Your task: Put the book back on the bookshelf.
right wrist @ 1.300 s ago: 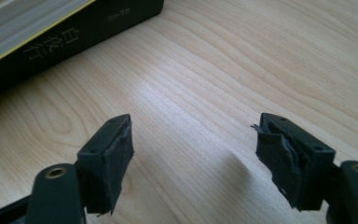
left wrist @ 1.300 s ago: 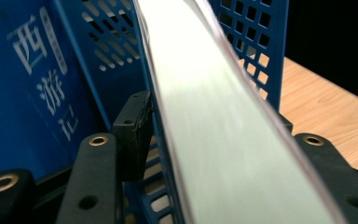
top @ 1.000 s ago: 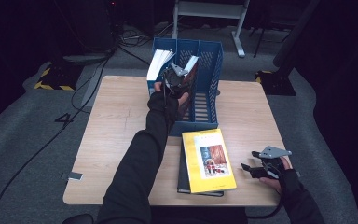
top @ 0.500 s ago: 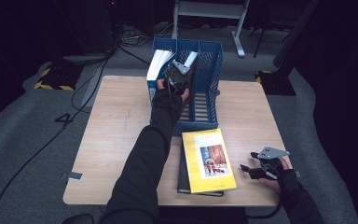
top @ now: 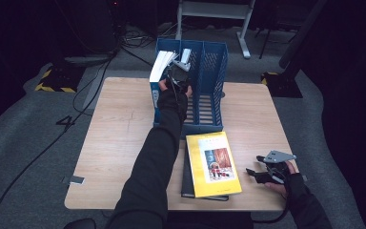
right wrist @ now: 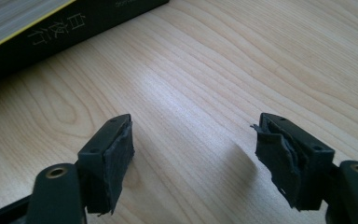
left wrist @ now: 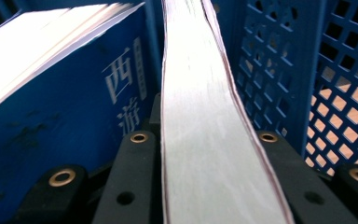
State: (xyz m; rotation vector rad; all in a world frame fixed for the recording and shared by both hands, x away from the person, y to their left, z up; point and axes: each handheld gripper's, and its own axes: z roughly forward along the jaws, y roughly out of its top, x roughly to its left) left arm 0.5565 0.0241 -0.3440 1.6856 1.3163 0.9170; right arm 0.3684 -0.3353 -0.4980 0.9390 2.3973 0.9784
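Observation:
A blue file rack (top: 209, 86) stands at the far middle of the table. My left gripper (top: 179, 72) reaches into it from above and is shut on a thin book; in the left gripper view its pale page edge (left wrist: 205, 140) runs up between the two jaws. Beside it in the rack leans a blue-covered book (top: 160, 67) (left wrist: 74, 107) with white characters. A yellow book (top: 214, 164) lies on a black book (top: 187, 176) near the front edge. My right gripper (top: 262, 174) (right wrist: 196, 154) rests open on the table to their right, nothing between its pads.
The rack's perforated wall (left wrist: 340, 70) stands close on the right of the held book. The black book's spine (right wrist: 51, 32) lies just beyond the right gripper. Bare wood (top: 119, 133) spreads over the table's left half. Cables and a stand lie on the floor behind.
My left hand has edged the held book slightly farther into the rack. The right gripper has stayed where it was.

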